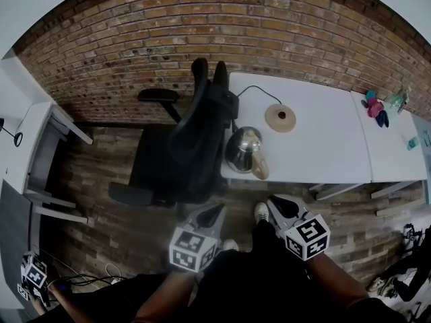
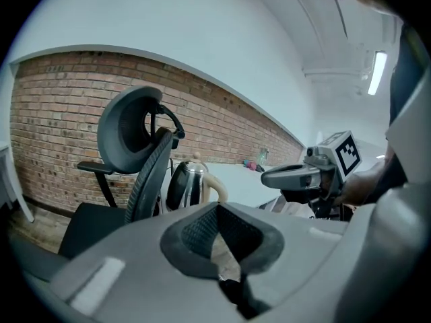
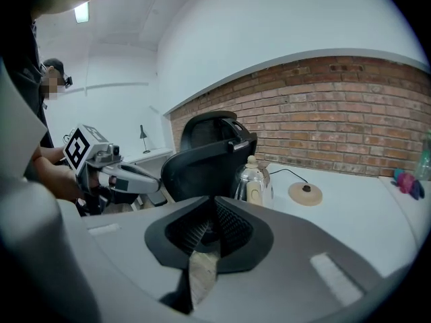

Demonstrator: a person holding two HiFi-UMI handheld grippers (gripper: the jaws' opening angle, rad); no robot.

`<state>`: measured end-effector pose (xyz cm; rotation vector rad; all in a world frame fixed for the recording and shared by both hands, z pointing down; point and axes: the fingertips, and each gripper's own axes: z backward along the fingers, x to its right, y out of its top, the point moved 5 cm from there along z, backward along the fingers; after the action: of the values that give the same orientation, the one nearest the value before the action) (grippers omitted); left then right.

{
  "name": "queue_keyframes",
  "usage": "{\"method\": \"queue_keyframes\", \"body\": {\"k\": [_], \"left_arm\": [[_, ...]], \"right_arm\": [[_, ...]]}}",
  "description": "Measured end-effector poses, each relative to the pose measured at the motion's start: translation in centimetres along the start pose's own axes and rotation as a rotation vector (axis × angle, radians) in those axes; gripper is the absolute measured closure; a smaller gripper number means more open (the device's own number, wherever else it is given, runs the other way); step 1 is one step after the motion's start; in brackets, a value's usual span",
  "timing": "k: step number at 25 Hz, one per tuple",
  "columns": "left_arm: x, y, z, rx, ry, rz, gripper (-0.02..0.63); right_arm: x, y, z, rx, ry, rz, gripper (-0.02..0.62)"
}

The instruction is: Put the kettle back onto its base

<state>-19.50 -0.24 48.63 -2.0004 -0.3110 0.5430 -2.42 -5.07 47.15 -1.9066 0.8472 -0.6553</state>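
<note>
The steel kettle (image 1: 243, 149) stood upright on the white table (image 1: 330, 153), close to the table's front left corner, with its beige handle (image 1: 260, 167) turned toward the person. It was off its round beige base (image 1: 280, 118), which lay apart from it, further back on the table and to the right, with a thin black cord (image 1: 250, 90) running from the base toward the table's rear edge. A black office chair (image 1: 185, 147) stood just beside the left end of the table, its backrest next to the kettle, on the wooden floor (image 1: 101, 173) in front of the brick wall (image 1: 202, 32). Both grippers were held low, near the person's body and short of the table edge, pointing toward the kettle and touching nothing. The left gripper (image 1: 215, 212) had its jaws together with nothing between them, and only the floor showed past its tips in the left gripper view. The right gripper (image 1: 275, 203) likewise had its jaws closed on nothing, with the kettle and the base ahead of it in the right gripper view. A white shoe (image 1: 261, 212) showed between the two grippers. A few small pink and blue things (image 1: 375, 106) and a clear bottle (image 1: 399, 101) lay at the far right, well apart from the kettle.
</note>
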Motion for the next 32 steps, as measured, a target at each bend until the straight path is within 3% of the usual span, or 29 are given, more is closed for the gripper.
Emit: {"method": "queue_keyframes", "body": {"k": [14,22,32], "left_arm": [[0.0,-0.7,-1.1,-0.045,0.063,-0.002,0.606],[0.0,-0.5,-1.6,-0.049,0.100,0.009,0.605],[-0.1,-1.2,-2.3,-0.086,0.115,0.035,0.606]], "right_arm": [[5.6,-0.3,-5.3,-0.038,-0.090,0.037,0.417],[7.2,-1.6,-9.2,-0.096,-0.090,0.049,0.339],[8.9,-3.1,-12.4,-0.144,-0.080,0.035,0.328]]}}
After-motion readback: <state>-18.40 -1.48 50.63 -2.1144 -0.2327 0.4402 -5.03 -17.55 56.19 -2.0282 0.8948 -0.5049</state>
